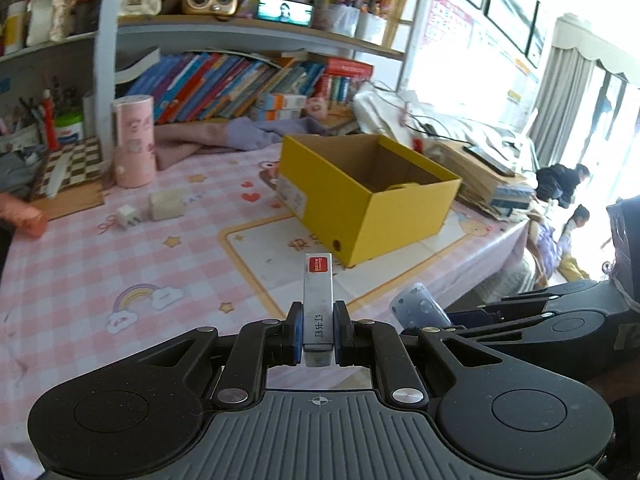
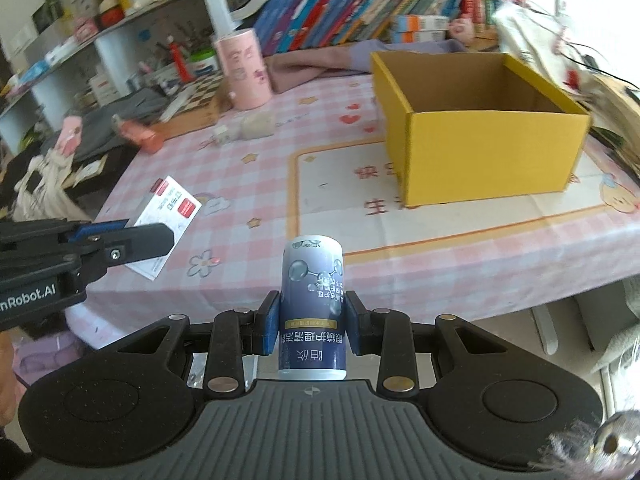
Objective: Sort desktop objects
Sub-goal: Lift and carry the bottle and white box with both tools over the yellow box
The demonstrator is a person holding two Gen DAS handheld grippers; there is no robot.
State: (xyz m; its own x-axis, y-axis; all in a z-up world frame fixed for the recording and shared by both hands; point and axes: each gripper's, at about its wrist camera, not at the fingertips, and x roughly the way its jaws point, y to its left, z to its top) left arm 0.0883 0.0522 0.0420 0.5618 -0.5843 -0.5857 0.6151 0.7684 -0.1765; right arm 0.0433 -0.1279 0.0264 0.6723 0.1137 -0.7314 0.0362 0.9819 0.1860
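left gripper [image 1: 318, 330]: jaws clamped on a staple box [image 1: 318, 300], pinching its narrow sides near one end so the rest sticks out forward; looks like it's held over the near part of the table [image 1: 80, 264], well short of the yellow box; my guess is it's being carried for a drop

staple box: slim flat carton, grey-white with a red label at the far end; in the right wrist view it shows its broad face [image 2: 168, 216] with more red patches; thin card, so a hard squeeze could dent it, I reckon

right gripper [image 2: 312, 326]: jaws shut around a small blue bottle [image 2: 312, 308], blue pads on either side of its round body; held off the near edge of the table, pointing at the yellow box

blue bottle: stubby cylinder, glossy printed wrap with molecule art and white text that reads upside down from here; smooth and round, so probably prone to twisting in a loose grip; its end also peeks into the left view [image 1: 418, 310]

yellow box [image 2: 492, 152]: open-topped corrugated carton, bright yellow outside, plain brown inside; nothing visible in the part of the interior I can see; seems the obvious bin for the sorting, sitting toward the far right of the table

tablecloth [image 2: 256, 168]: pink check with cartoon prints, slick-looking like wipe-clean vinyl

leftovers: a pink cylinder tub [image 1: 133, 140] upright at the back; a pale block [image 1: 166, 205] and a white plug-like cube [image 1: 129, 216] just beside each other; likely next in line
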